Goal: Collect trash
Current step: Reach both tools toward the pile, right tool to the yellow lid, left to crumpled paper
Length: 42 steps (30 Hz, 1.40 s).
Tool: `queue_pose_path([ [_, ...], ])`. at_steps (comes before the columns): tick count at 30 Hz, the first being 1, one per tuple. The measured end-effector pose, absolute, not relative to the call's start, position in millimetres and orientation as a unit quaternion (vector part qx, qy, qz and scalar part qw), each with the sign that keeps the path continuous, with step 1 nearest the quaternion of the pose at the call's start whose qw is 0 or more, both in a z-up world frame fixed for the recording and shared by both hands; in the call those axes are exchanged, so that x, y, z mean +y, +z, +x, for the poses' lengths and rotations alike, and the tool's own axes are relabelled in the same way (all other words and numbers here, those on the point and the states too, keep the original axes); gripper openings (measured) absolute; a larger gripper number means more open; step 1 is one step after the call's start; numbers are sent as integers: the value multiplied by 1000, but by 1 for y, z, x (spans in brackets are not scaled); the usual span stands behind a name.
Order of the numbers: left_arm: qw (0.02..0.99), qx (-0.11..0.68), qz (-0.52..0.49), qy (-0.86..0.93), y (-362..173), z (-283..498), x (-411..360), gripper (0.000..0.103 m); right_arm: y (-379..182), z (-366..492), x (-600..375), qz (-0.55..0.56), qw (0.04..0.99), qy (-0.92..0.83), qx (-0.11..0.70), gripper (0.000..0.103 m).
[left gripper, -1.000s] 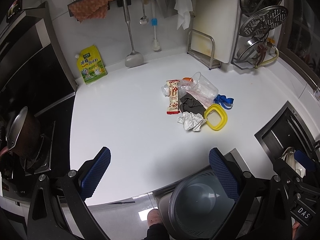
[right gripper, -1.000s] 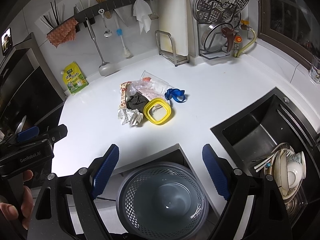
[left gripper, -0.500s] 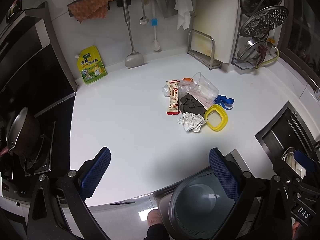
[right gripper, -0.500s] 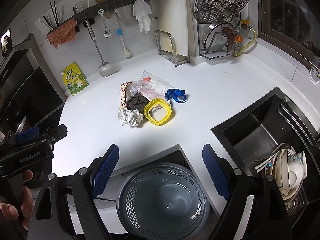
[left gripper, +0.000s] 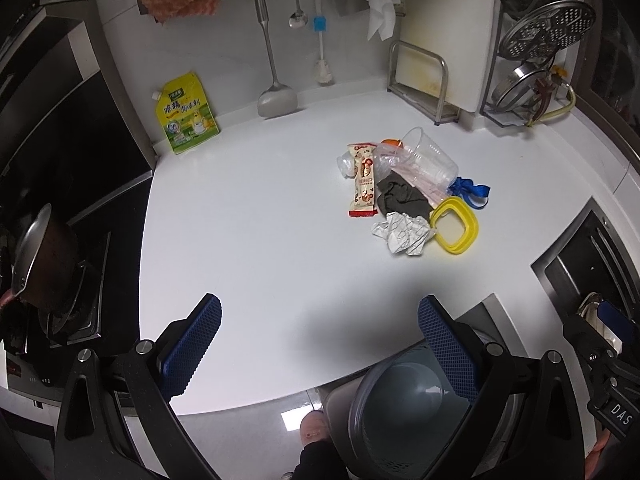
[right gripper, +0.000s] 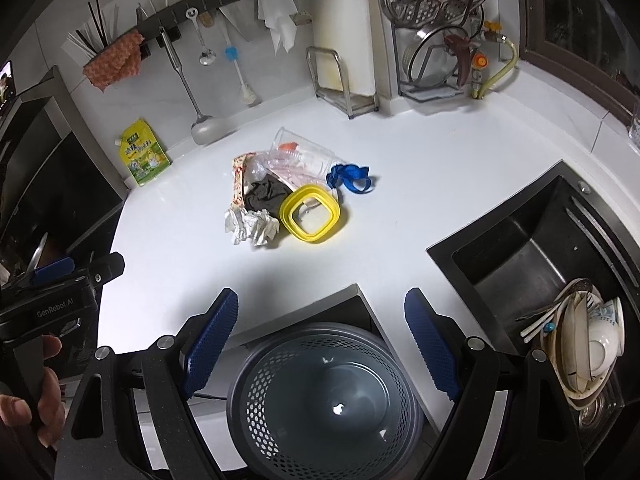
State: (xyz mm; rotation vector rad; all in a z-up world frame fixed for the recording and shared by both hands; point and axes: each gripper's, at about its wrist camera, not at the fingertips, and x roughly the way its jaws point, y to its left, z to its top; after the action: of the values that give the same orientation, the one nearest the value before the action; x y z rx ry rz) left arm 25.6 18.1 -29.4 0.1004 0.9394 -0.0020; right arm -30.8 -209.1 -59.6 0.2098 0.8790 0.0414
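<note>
A heap of trash lies mid-counter: a snack wrapper (left gripper: 363, 181), a clear plastic cup (left gripper: 430, 157), a dark rag (left gripper: 400, 199), crumpled white paper (left gripper: 404, 233), a yellow square lid ring (left gripper: 456, 225) and a blue strap (left gripper: 470, 190). The same heap shows in the right wrist view, with the paper (right gripper: 252, 227) and yellow ring (right gripper: 310, 213) nearest. A grey perforated trash bin (right gripper: 324, 400) stands on the floor below the counter edge. My left gripper (left gripper: 318, 344) and right gripper (right gripper: 320, 340) are both open and empty, held back from the heap, above the counter's front edge.
A black sink (right gripper: 540, 248) with stacked dishes (right gripper: 584, 344) is at the right. A stove with a pan (left gripper: 40, 256) is at the left. A yellow-green pouch (left gripper: 186, 114) leans on the back wall, under hanging utensils (left gripper: 276, 92). A cutting-board rack (left gripper: 424, 80) stands behind.
</note>
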Motion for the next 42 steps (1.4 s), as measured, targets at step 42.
queue_pose_path([
  [42,900,434,12,-19,-138,106,10,97,-183,148,-186,-52,887,145,435,81],
])
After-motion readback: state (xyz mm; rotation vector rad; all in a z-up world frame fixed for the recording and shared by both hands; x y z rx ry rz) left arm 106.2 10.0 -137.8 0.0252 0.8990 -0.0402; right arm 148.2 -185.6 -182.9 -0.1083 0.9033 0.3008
